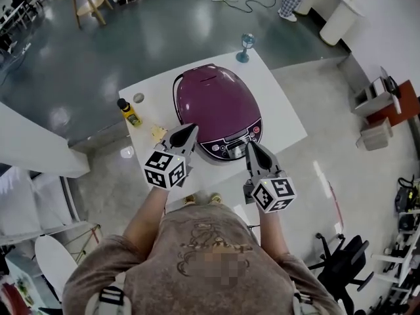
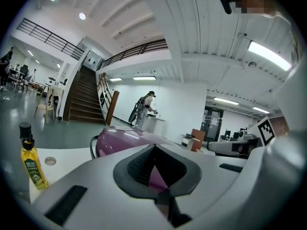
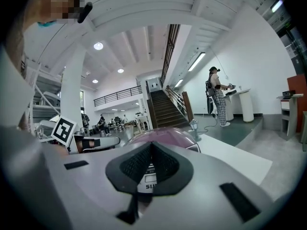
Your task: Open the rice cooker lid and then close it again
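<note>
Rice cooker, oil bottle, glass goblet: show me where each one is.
Rice cooker (image 1: 216, 104): head view, middle of its purple lid.
Oil bottle (image 2: 32, 169): left gripper view, its label.
Glass goblet (image 1: 247, 41): head view, its bowl.

Large open-plan lab or workshop hall. A glossy grey floor (image 1: 164, 31) spreads around a small white surface (image 1: 282, 104). A dark staircase (image 2: 81, 99) climbs to a railed mezzanine (image 2: 136, 49), under a high white ceiling with long strip lights (image 2: 268, 55). A person (image 3: 216, 97) stands at a white counter (image 3: 242, 102); others sit at distant tables (image 3: 103, 123). A black office chair (image 1: 344, 258) and a loose cable (image 1: 252, 5) sit on the floor.
</note>
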Demonstrator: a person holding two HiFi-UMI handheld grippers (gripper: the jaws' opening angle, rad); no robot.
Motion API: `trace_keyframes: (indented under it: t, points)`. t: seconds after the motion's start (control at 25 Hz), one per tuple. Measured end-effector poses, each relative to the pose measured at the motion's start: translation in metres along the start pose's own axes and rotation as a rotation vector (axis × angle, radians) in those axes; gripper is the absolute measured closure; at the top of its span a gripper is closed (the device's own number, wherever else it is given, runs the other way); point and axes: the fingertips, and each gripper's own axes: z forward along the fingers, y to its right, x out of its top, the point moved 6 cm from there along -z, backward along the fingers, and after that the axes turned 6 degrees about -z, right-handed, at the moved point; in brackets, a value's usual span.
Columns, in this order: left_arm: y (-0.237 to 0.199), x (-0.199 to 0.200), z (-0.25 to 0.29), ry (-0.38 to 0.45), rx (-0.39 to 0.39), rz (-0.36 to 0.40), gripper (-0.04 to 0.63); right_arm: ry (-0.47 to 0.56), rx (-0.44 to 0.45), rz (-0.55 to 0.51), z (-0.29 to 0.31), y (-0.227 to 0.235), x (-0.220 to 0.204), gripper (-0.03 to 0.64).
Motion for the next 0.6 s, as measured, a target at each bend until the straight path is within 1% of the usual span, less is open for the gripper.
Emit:
trace_keyframes:
  t: [0.32, 0.6]
  points:
    - [-0.003, -0.005, 0.010, -0.014, 0.028, 0.000, 0.575, -0.012, 0.050, -0.008, 0.014, 0.006, 0.001, 0.615]
    - [-0.003, -0.010, 0.016, -0.027, 0.038, -0.006, 0.575, -0.047, 0.060, -0.026, 0.020, 0.011, 0.000, 0.614]
